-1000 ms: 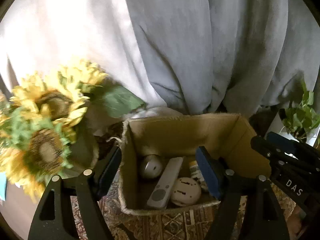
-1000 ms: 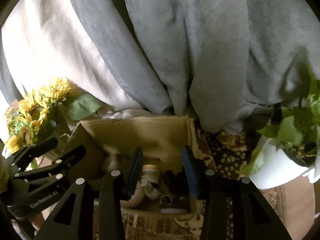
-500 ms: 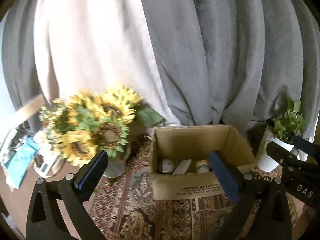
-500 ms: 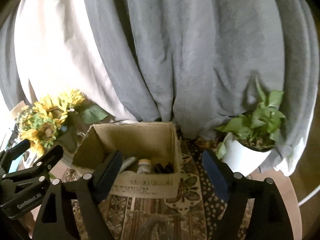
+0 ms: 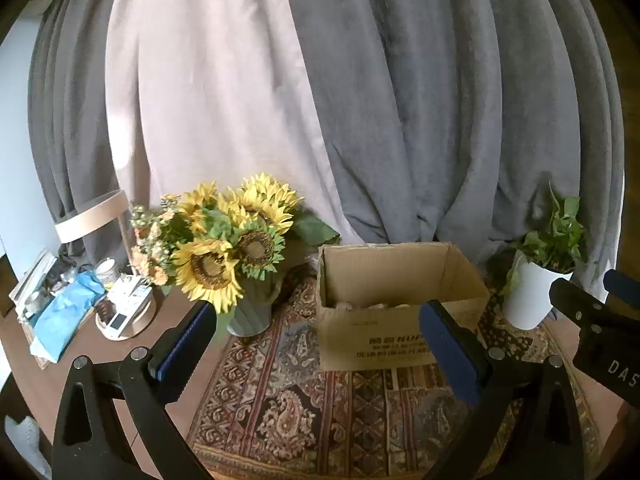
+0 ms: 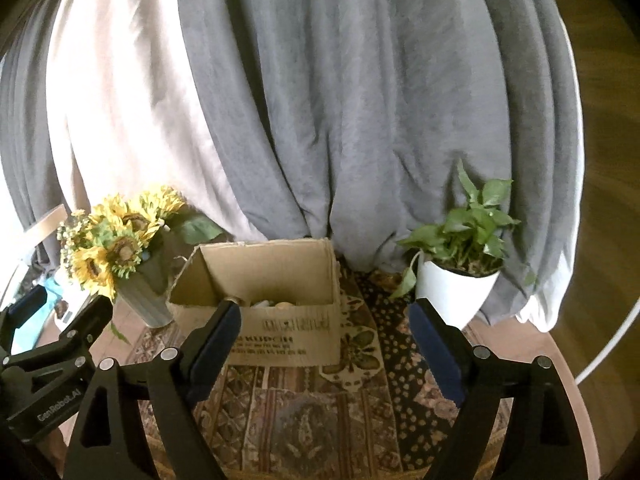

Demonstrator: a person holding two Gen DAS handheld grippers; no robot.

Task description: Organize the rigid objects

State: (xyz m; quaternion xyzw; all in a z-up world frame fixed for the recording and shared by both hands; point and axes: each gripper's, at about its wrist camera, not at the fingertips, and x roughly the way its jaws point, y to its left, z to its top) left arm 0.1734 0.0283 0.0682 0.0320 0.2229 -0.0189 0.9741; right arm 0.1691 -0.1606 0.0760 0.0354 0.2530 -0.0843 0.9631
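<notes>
An open cardboard box (image 5: pixel 376 340) stands on a patterned rug (image 5: pixel 320 408) and also shows in the right wrist view (image 6: pixel 288 328). Only the tops of several small objects (image 6: pixel 272 303) show over its front wall. My left gripper (image 5: pixel 320 344) is open and empty, held back from the box and in front of it. My right gripper (image 6: pixel 324 340) is open and empty too, also back from the box. Each gripper shows at the edge of the other's view.
A vase of sunflowers (image 5: pixel 236 256) stands left of the box. A white pot with a green plant (image 6: pixel 460 288) stands to its right. A round tray (image 5: pixel 128 316) and a blue cloth (image 5: pixel 64 316) lie far left. Grey curtains (image 5: pixel 400 100) hang behind.
Both grippers have pulled back and up from over the box, so it now looks smaller and farther. Both have opened wider and hold nothing.
</notes>
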